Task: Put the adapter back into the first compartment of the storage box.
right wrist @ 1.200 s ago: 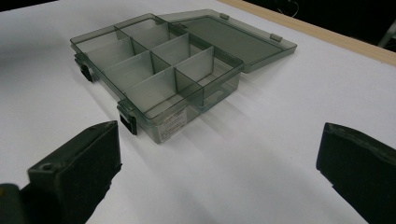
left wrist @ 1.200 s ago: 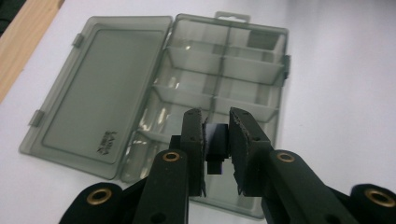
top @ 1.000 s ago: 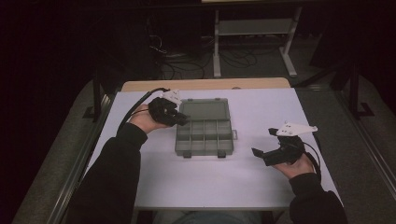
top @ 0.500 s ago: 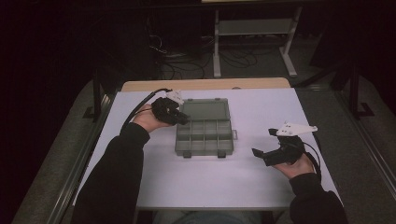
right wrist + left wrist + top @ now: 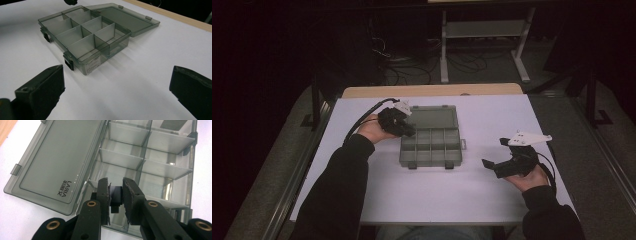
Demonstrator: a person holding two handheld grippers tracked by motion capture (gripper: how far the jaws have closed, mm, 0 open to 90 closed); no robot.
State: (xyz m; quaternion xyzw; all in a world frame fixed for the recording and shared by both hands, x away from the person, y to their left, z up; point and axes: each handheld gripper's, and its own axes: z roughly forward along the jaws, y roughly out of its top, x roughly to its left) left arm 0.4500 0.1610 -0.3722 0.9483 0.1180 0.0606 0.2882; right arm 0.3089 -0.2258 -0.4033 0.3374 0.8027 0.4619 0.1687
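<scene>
A smoke-grey clear organizer box (image 5: 430,159) lies open mid-table, its lid (image 5: 435,117) flat behind it and its compartments looking empty. My left gripper (image 5: 408,131) hangs over the box's back-left corner by the hinge. In the left gripper view that gripper (image 5: 115,185) is shut on a small black block (image 5: 115,197), just above a compartment of the box (image 5: 160,167). My right gripper (image 5: 495,153) rests low over the table to the right of the box. In the right gripper view its jaws (image 5: 117,87) stand wide open and hold nothing, pointing at the box (image 5: 95,63).
The white tabletop (image 5: 492,115) has a wooden strip (image 5: 432,90) along its far edge. Beyond it are dark floor, cables and a metal stand (image 5: 484,30). The box's front latches (image 5: 68,62) face the person.
My left hand has sunk a little with the black block toward the box's back-left compartment. The right hand has kept still.
</scene>
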